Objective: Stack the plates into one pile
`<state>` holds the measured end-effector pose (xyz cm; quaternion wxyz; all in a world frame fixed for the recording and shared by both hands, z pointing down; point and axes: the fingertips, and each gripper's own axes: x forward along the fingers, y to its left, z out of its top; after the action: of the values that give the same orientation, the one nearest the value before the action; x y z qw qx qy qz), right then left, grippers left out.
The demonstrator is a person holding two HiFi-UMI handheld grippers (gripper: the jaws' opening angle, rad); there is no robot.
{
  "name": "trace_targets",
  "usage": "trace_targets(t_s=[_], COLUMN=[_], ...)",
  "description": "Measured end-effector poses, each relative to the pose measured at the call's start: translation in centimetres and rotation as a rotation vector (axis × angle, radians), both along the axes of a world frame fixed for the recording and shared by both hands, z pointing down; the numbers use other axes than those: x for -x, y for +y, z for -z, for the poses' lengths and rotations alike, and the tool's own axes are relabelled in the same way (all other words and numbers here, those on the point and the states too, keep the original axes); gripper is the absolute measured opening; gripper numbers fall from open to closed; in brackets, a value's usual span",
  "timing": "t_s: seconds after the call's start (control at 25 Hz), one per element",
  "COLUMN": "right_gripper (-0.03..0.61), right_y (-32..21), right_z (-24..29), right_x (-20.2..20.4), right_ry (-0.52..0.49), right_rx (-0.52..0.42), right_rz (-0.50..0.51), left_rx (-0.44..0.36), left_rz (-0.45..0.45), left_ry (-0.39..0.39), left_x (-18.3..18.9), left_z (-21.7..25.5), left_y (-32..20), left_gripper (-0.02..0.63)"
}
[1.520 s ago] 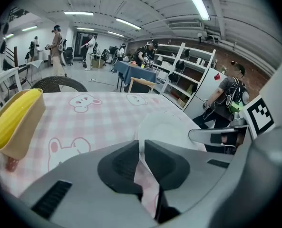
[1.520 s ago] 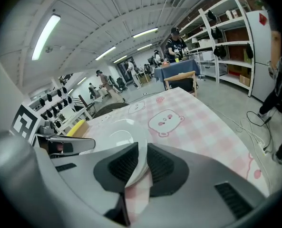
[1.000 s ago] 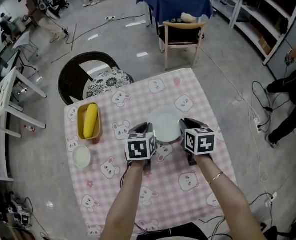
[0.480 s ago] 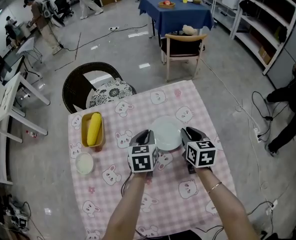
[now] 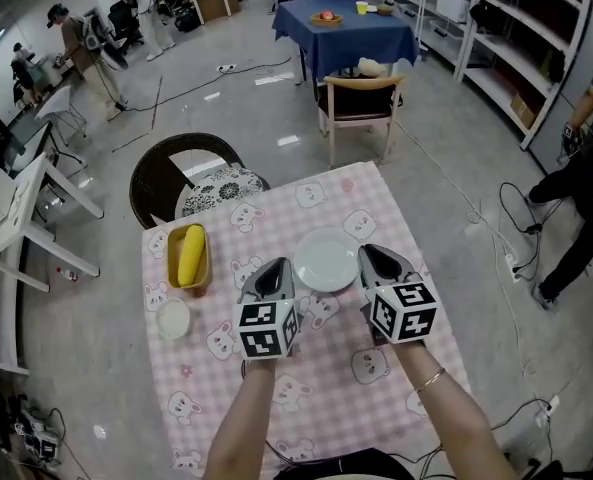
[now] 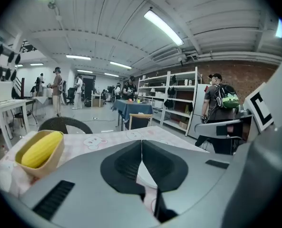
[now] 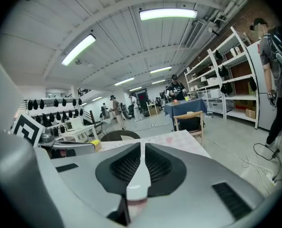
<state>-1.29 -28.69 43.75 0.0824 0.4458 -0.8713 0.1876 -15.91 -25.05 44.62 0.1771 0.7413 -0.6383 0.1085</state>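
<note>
Head view: I have the white plate [image 5: 326, 260] near the middle of the table [image 5: 326, 393], on the pink checked cloth with its bunny prints. From this height I can't tell whether it is one plate or several stacked. The left gripper [image 5: 278, 266] sits just beside the plate's left edge and the right gripper [image 5: 369, 253] just beside its right edge, both pointing away from me. I can't make out here whether either tip touches the rim. Well to the left of the plate are a basket [image 5: 204, 271] holding a corn cob [image 5: 190, 255] and, nearer me, a small white dish [image 5: 172, 319]. A dark wicker chair [image 5: 148, 178] stands at the table's far left corner.

Left gripper view: the claw [image 6: 141, 144] is closed, its dark pads meeting along one thin line with nothing pinched at the tips. Lower in the split I see a sliver of the plate [image 6: 145, 177], with pink cloth nearer the camera. The basket [image 6: 53, 163] and corn cob [image 6: 40, 148] show at the left.

Right gripper view: the claw [image 7: 141, 148] is narrow and closing. The white of the plate [image 7: 137, 179] fills the slim gap between the pads, with pink cloth below it. I can't tell that the pads press on it.
</note>
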Motion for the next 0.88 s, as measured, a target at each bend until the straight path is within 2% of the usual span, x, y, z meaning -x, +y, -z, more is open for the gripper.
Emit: trace_targets(t_s=[0.12,0.24,0.4,0.56,0.88], right_gripper=[0.007,0.006,0.005,0.005,0.005], right_y=[1.8,3.4,6.8,9.0,14.3], right_z=[2.7,4.9,6.3,8.1,10.4], right_x=[-1.1,-1.8,-3.4,-4.7,-6.6], right_ry=[-0.032,-0.056,-0.108,-0.121,-0.123], right_rx=[-0.039,-0.082,-0.061,-0.106,-0.153], right_rz=[0.003,0.016,0.024,0.040,0.058], left_rx=[-0.057,-0.115,-0.142,-0.191,-0.214], left_rz=[0.007,0.023,0.034,0.046,0.054], left_ry=[-0.013,-0.027,-0.029,-0.038,-0.029], left_x=[-0.3,0.0,-0.6,-1.2,-3.5], left_z=[2.9,5.4,7.5,9.7,11.6], left_y=[1.7,3.1,6.7,9.1,14.5], left_gripper=[0.021,0.020,0.020,0.020,0.020])
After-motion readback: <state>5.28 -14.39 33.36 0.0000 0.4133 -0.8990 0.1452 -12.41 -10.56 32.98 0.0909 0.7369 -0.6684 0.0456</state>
